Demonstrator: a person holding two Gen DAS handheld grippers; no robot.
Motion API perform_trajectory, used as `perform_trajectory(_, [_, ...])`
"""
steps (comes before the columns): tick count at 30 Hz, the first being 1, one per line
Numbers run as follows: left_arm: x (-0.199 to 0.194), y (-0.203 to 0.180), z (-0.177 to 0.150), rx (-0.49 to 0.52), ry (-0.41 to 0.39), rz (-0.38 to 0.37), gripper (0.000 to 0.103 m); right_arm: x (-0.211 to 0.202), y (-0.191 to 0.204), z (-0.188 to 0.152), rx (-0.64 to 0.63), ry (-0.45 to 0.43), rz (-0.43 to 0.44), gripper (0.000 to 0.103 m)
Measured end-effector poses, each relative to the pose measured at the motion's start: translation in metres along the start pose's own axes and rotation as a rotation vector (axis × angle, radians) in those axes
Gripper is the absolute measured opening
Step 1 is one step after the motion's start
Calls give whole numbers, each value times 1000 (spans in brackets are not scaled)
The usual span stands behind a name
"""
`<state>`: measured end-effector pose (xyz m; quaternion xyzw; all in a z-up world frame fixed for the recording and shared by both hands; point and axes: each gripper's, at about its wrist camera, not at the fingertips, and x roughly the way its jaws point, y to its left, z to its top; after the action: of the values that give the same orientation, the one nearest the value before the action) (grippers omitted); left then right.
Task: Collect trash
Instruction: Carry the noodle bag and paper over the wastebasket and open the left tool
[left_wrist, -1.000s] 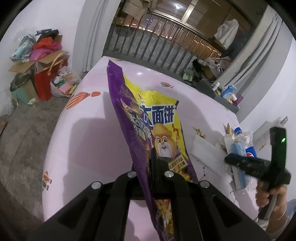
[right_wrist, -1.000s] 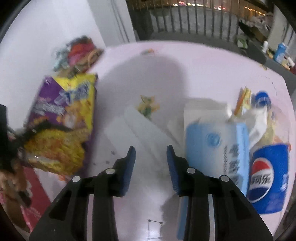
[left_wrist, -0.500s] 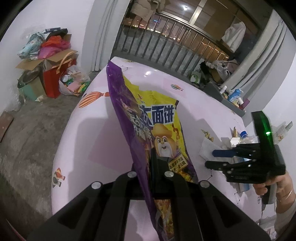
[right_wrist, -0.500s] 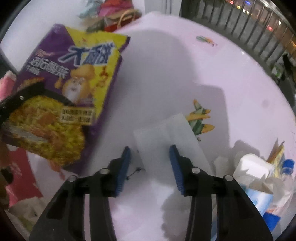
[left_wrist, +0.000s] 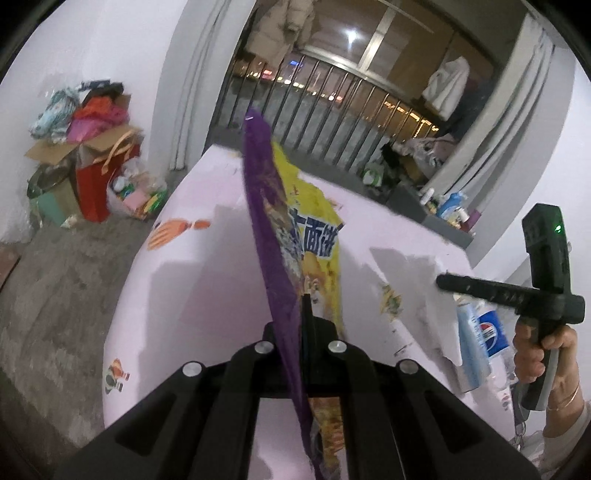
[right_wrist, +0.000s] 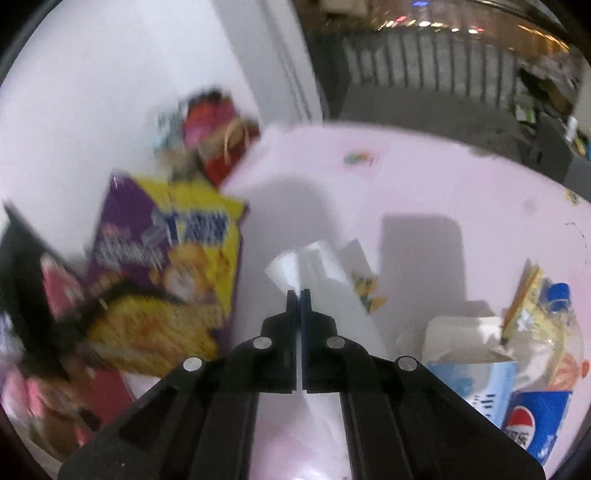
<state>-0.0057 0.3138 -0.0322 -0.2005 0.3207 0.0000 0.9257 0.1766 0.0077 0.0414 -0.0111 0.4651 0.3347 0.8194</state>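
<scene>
While both jaws pinch snack bag (left_wrist: 291, 236) and paper sheet (right_wrist: 314, 266), bare pink table (left_wrist: 207, 295) leftward.

A pink table (right_wrist: 443, 192) with little cartoon pictures holds the trash. Right of the closed jaws lie a Pepsi bottle (right_wrist: 535, 424) and a blue tissue pack (right_wrist: 480, 384) (both near the edge).

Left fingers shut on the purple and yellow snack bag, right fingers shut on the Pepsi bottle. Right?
Not quite. The right gripper is shut on the white paper sheet, as the right wrist view shows; the Pepsi bottle lies apart. The left gripper does hold the snack bag.
</scene>
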Motion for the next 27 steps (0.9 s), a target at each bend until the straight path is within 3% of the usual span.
perform_trajectory(7, [-24,-31,22,68,-78,-63,0,-66,-23,-2,121,-183,103,0])
perform_trajectory(16, [-47,-100,53,130,-100,-267,0,-102,-24,-22,171,-334,153,0])
perform_trajectory(23, [-30,-205,67,291,-40,-455,0,-178,-71,-64,274,-501,87,0])
perform_trajectory(25, [-19,-243,67,326,0,-538,0,-202,-87,-83,311,-551,44,0])
perform_trajectory(27, [-9,-275,63,370,29,-569,0,-228,-105,-106,360,-606,-7,0])
